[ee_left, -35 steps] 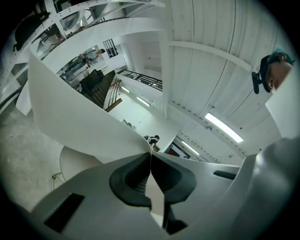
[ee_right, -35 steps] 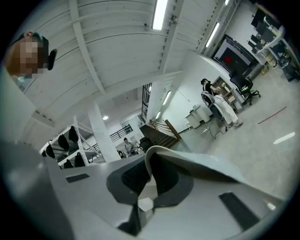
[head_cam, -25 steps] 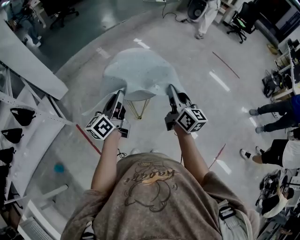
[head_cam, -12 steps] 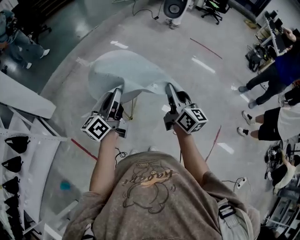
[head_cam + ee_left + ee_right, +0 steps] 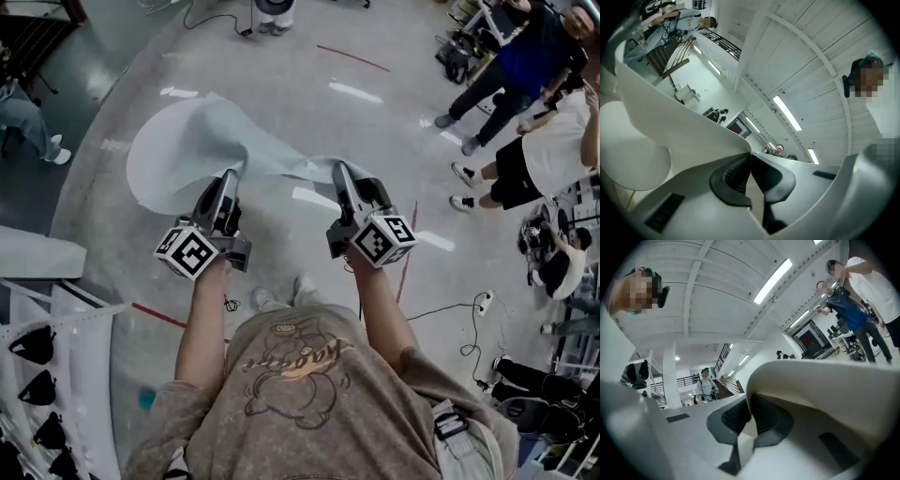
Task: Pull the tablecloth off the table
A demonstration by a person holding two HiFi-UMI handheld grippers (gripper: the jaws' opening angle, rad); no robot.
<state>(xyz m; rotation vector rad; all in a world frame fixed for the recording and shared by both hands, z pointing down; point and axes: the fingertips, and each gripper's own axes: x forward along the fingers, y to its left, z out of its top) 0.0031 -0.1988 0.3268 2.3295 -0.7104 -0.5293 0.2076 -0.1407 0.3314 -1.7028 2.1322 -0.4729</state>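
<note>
A pale tablecloth (image 5: 183,150) is held in the air above the floor (image 5: 309,94), spread out ahead and to the left. Its near edge is clamped at two places: one between the closed fingers of the left gripper (image 5: 228,176), the other between those of the right gripper (image 5: 339,169). At the right, bystanders (image 5: 525,150) are seen.
</note>
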